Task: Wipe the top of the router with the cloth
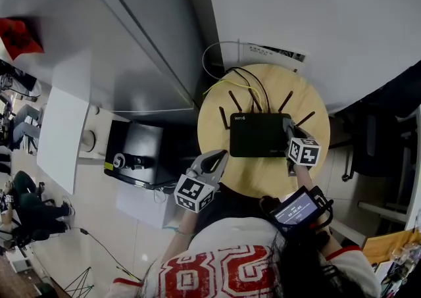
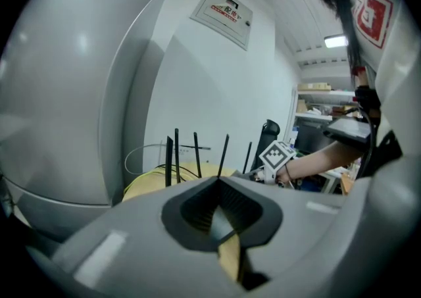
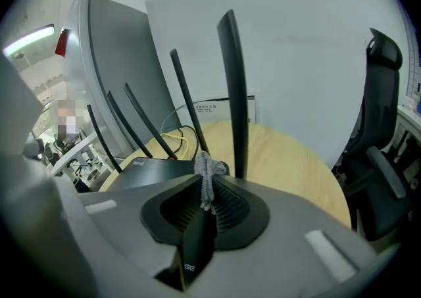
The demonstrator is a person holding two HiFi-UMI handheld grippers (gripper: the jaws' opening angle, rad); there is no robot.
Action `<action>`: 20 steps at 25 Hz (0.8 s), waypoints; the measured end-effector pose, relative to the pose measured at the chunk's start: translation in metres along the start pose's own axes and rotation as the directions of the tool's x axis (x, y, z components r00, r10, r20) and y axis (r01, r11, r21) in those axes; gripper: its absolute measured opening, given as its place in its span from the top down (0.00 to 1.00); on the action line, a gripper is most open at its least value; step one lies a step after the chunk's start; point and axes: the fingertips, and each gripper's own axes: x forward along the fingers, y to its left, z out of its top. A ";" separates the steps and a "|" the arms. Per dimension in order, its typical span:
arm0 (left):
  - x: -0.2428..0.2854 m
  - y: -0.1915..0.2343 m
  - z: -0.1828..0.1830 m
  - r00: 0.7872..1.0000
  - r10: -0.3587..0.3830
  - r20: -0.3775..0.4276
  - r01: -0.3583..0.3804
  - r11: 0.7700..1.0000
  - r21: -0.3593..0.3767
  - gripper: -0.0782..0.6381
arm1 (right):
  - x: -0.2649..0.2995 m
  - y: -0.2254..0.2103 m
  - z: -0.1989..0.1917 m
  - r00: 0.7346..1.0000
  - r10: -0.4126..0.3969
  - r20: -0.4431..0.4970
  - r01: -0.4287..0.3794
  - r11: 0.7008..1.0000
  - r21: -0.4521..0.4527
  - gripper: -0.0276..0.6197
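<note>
White wall and a grey cabinet (image 1: 131, 40) stand behind the round wooden table (image 1: 263, 175) I'm working over. On my head view the black router (image 1: 258, 134) lies flat at the table's centre, its antennas (image 1: 235, 100) fanning out toward 12 o'clock, with a yellow cable (image 1: 227, 81) looping behind them.

My right gripper (image 1: 288, 127) sits at the router's 3 o'clock edge. Its jaws are pinched on the grey cloth (image 3: 208, 173), and a small bunched tuft pokes up from between the tips, just in front of one upright antenna. I can't tell whether the cloth is touching the router's top.

My left gripper (image 1: 220, 156) hangs at about 7 o'clock from the router, over the table's near rim and apart from the router. Its jaws meet at the tips with nothing between them.

A dark office chair (image 3: 378, 158) stands off at 3 o'clock in the right gripper view.
</note>
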 end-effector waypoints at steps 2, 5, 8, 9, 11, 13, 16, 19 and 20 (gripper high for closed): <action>-0.002 0.003 -0.002 1.000 0.009 0.000 -0.009 1.000 -0.004 0.90 | 0.003 0.014 0.004 1.000 0.028 0.008 -0.028 1.000 -0.009 0.89; -0.005 0.008 -0.004 1.000 0.029 0.002 -0.029 1.000 -0.011 0.90 | 0.013 0.050 0.012 0.995 0.103 0.016 -0.102 0.994 -0.028 0.89; -0.010 0.012 -0.004 0.999 0.048 0.009 -0.048 0.999 -0.015 0.90 | 0.024 0.096 0.013 0.979 0.202 -0.006 -0.202 0.976 -0.075 0.89; -0.011 0.013 -0.004 0.999 0.054 0.010 -0.054 0.998 -0.016 0.90 | 0.028 0.111 0.012 0.972 0.235 -0.019 -0.236 0.967 -0.098 0.89; -0.015 0.015 -0.004 0.998 0.063 0.008 -0.063 0.998 -0.016 0.90 | 0.034 0.140 0.007 0.955 0.291 -0.050 -0.296 0.945 -0.139 0.89; -0.019 0.016 -0.006 0.997 0.074 0.006 -0.074 0.997 -0.016 0.90 | 0.041 0.162 0.003 0.941 0.328 -0.077 -0.337 0.927 -0.166 0.89; -0.027 0.022 -0.008 0.995 0.100 0.000 -0.100 0.995 -0.023 0.90 | 0.052 0.188 -0.004 0.926 0.361 -0.110 -0.376 0.909 -0.181 0.89; -0.037 0.028 -0.011 0.992 0.129 -0.001 -0.129 0.991 -0.032 0.90 | 0.058 0.205 -0.010 0.915 0.380 -0.140 -0.401 0.895 -0.195 0.89; -0.040 0.031 -0.011 0.990 0.138 0.000 -0.138 0.990 -0.036 0.90 | 0.059 0.206 -0.011 0.914 0.379 -0.142 -0.401 0.895 -0.196 0.89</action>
